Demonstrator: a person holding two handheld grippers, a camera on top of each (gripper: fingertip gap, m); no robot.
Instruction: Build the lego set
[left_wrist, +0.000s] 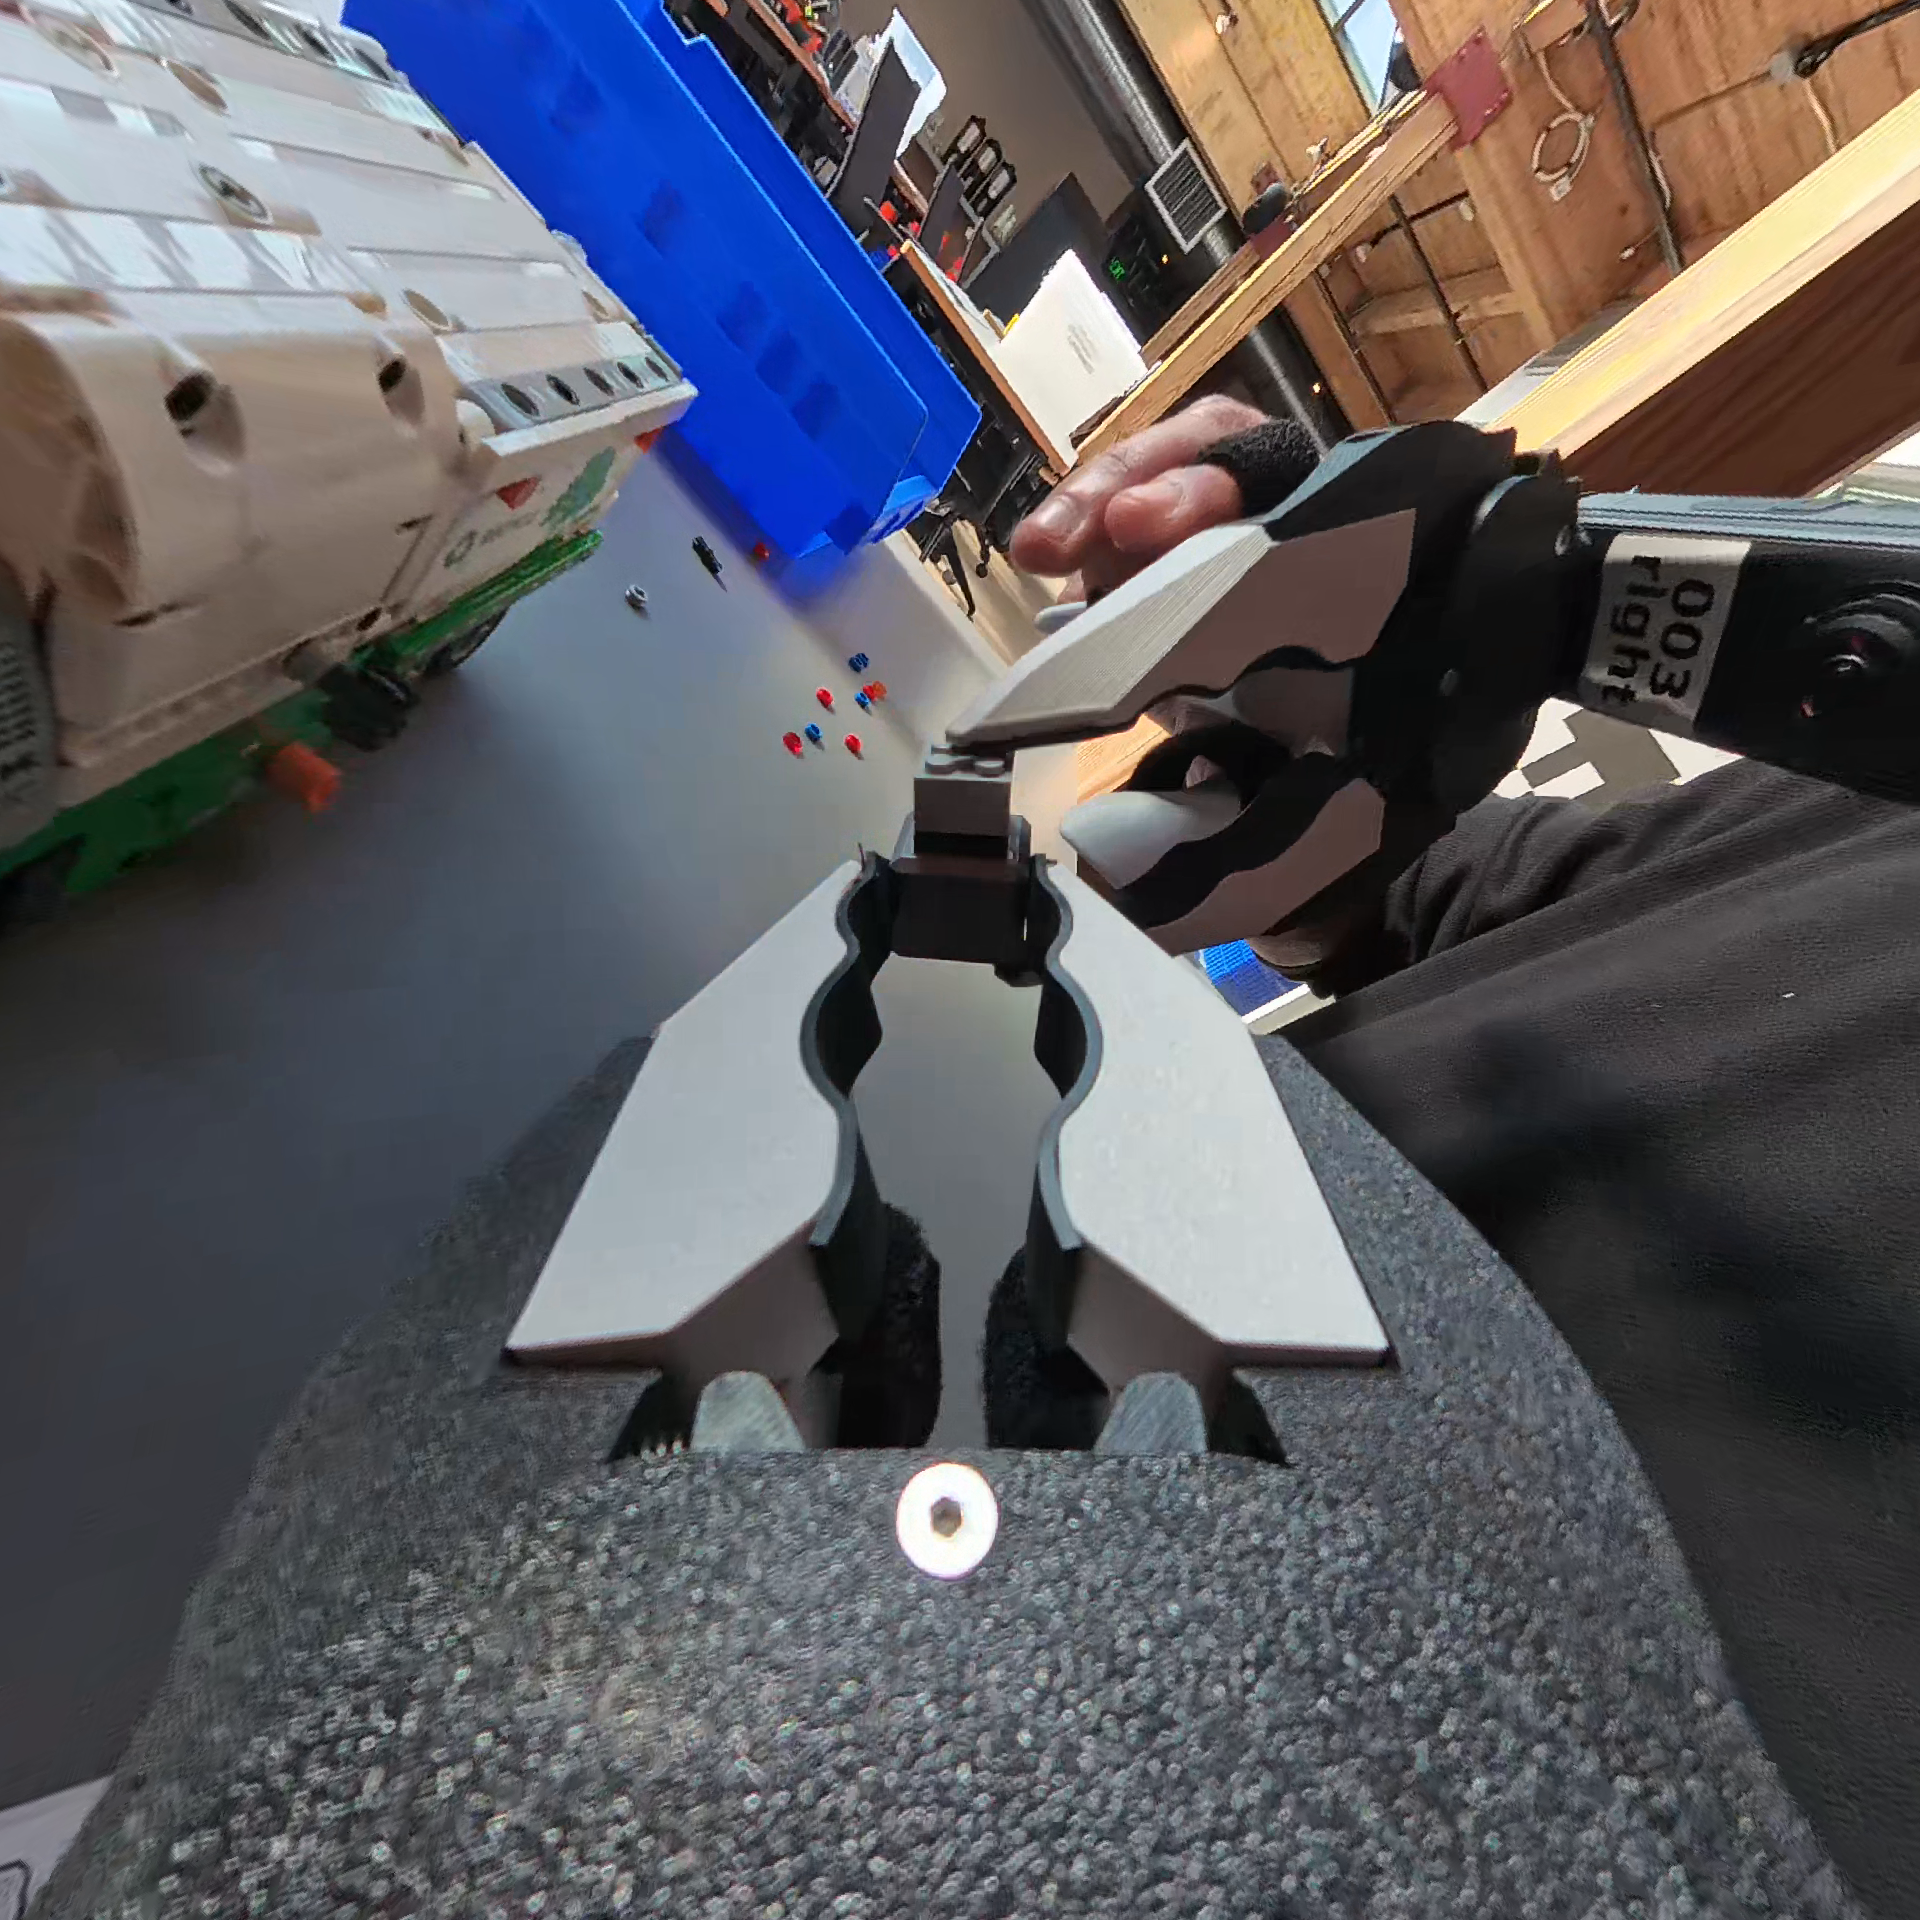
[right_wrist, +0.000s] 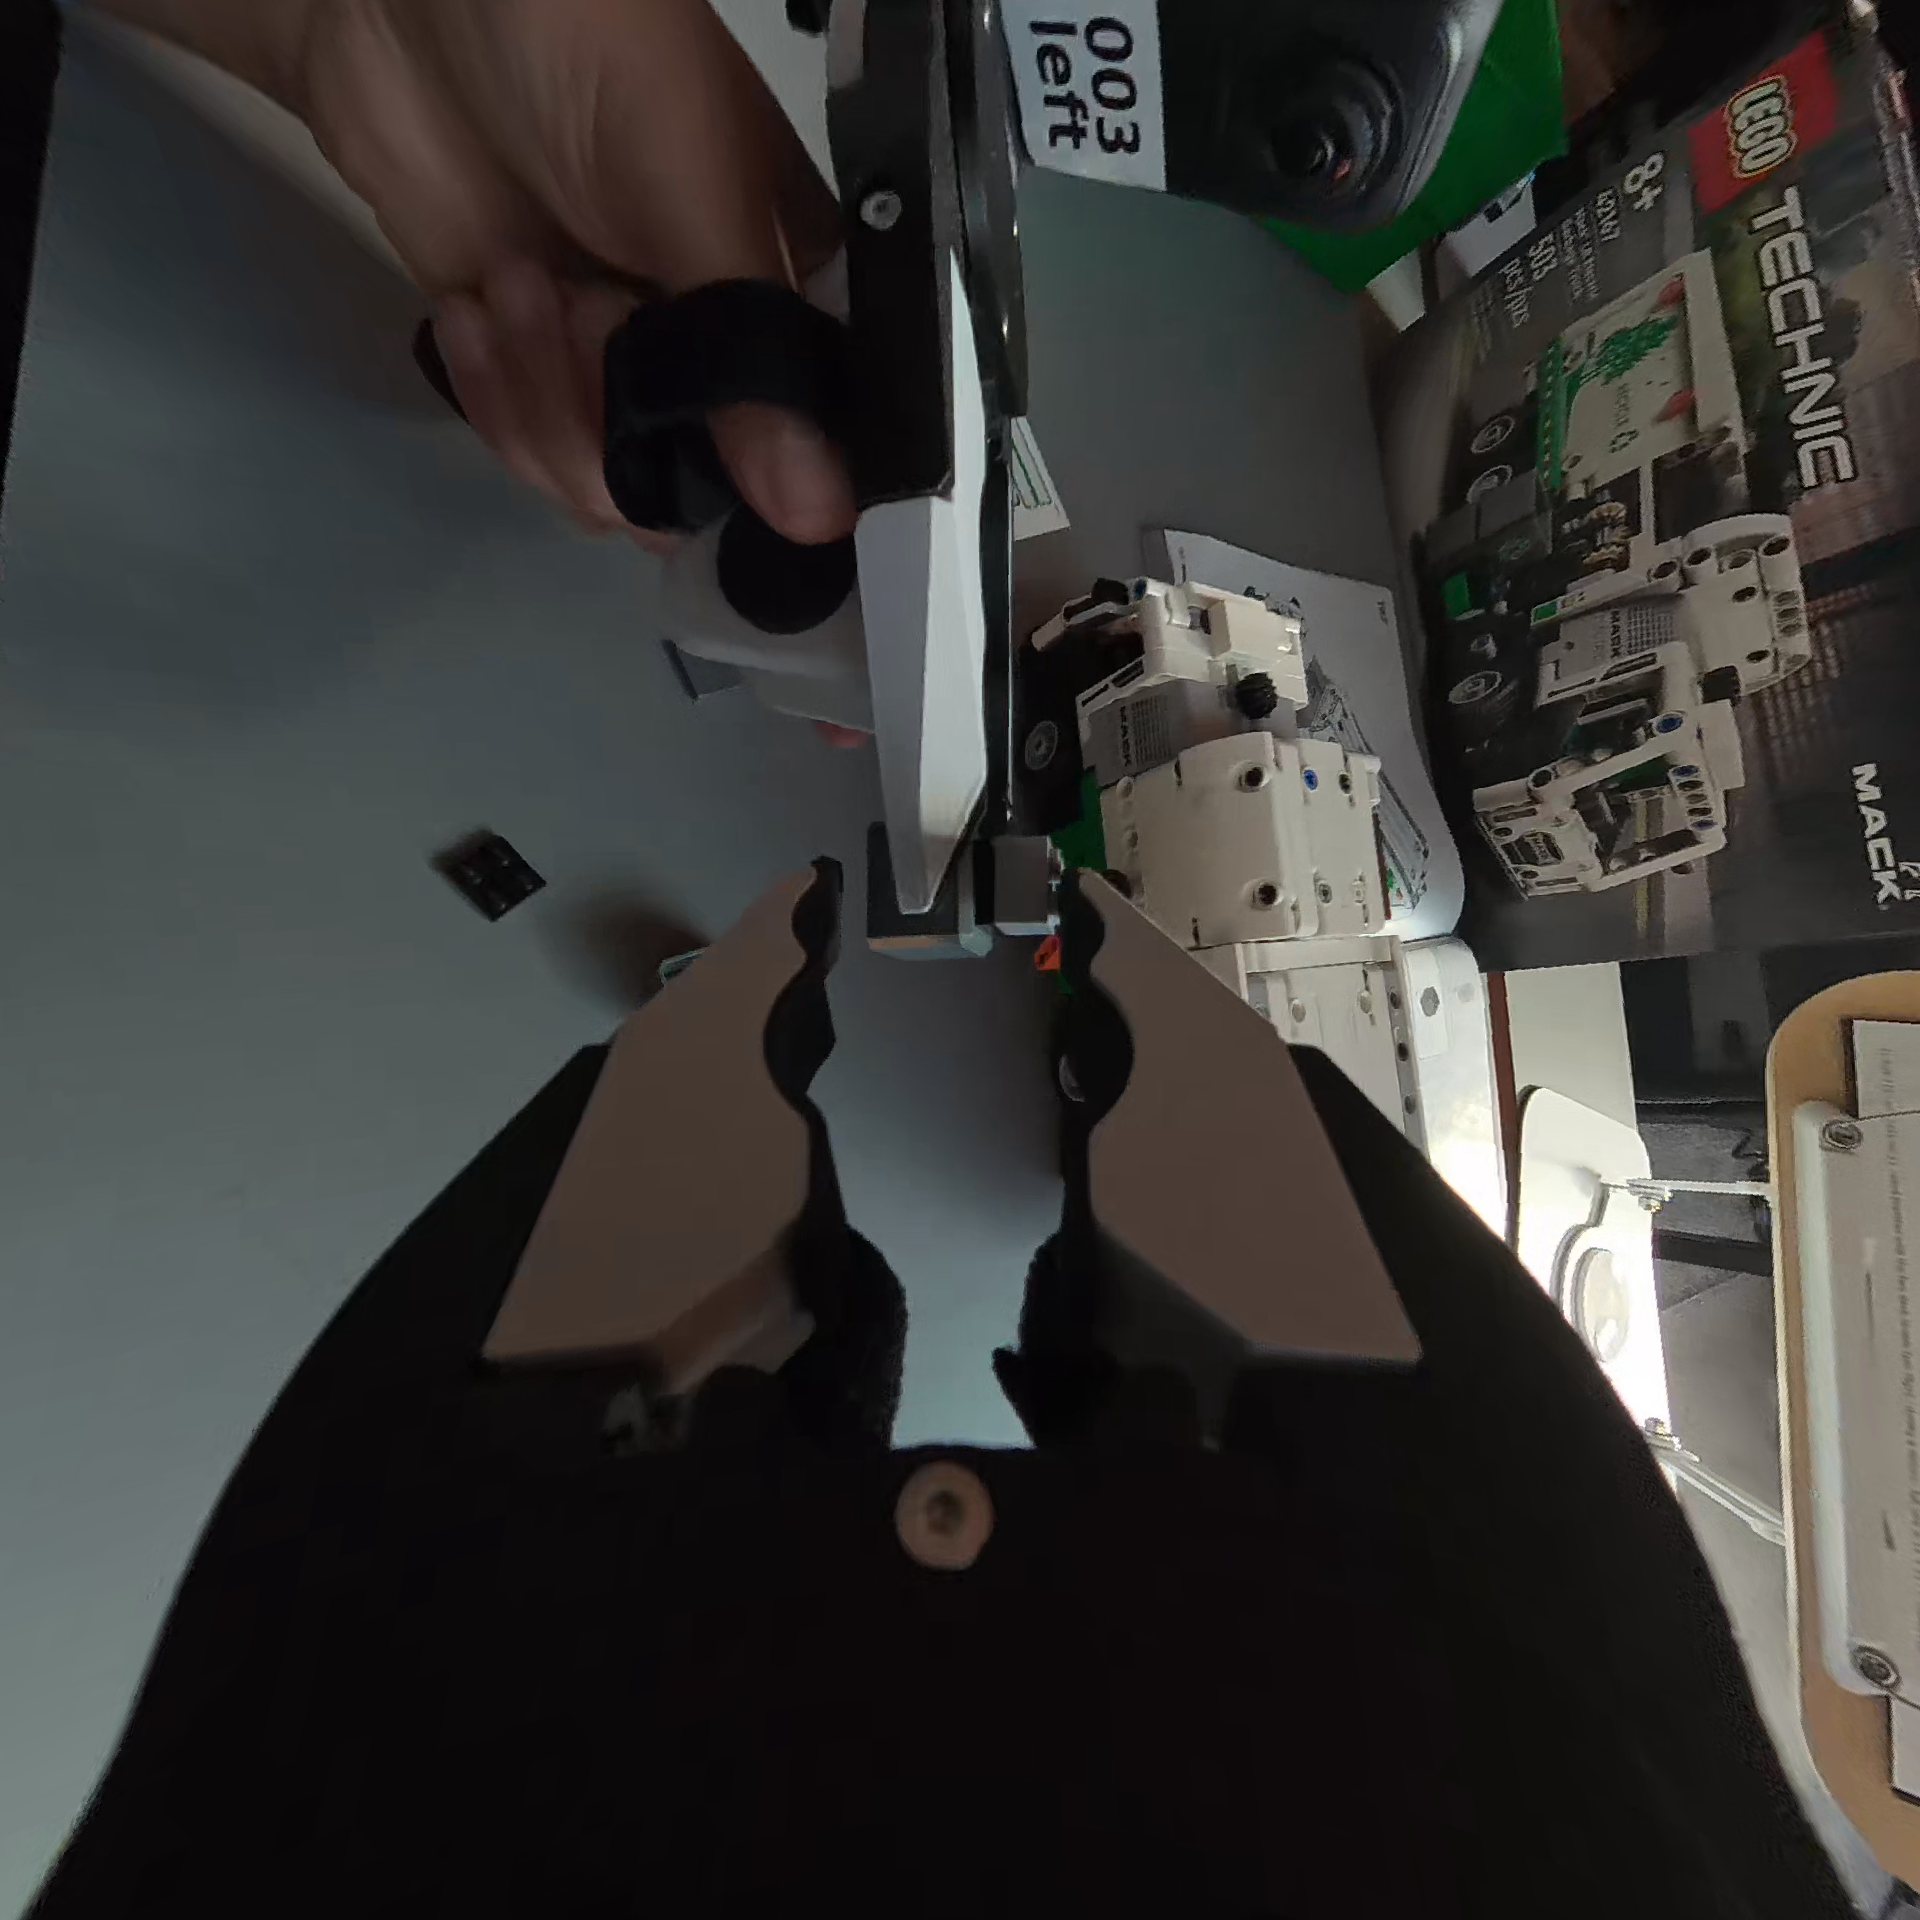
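The left gripper (left_wrist: 956, 883) is clamping a small grey brick assembly (left_wrist: 961, 831) at its fingertips, while the right gripper (right_wrist: 951, 894), its jaws standing apart and gripping nothing, is straddling that assembly, with the white truck model (right_wrist: 1236, 821) just beyond it.

Writing is present on six items; the wording is not reproduced here.

1. White label (left_wrist: 1652, 644) with black characters on the body of the right gripper (left_wrist: 1023, 784), right of and beyond the left jaws.
2. Matching white label (right_wrist: 1086, 88) on the left gripper (right_wrist: 935, 894), beyond the right jaws.
3. Set box (right_wrist: 1662, 520), beyond and right: logo, lettering, numerals.
4. Truck model (right_wrist: 1226, 810), just beyond the right jaw: small grille lettering.
5. Booklet (right_wrist: 1340, 613) beneath the truck model: print too small to read.
6. Card (right_wrist: 1870, 1060), far right: fine print, illegible.
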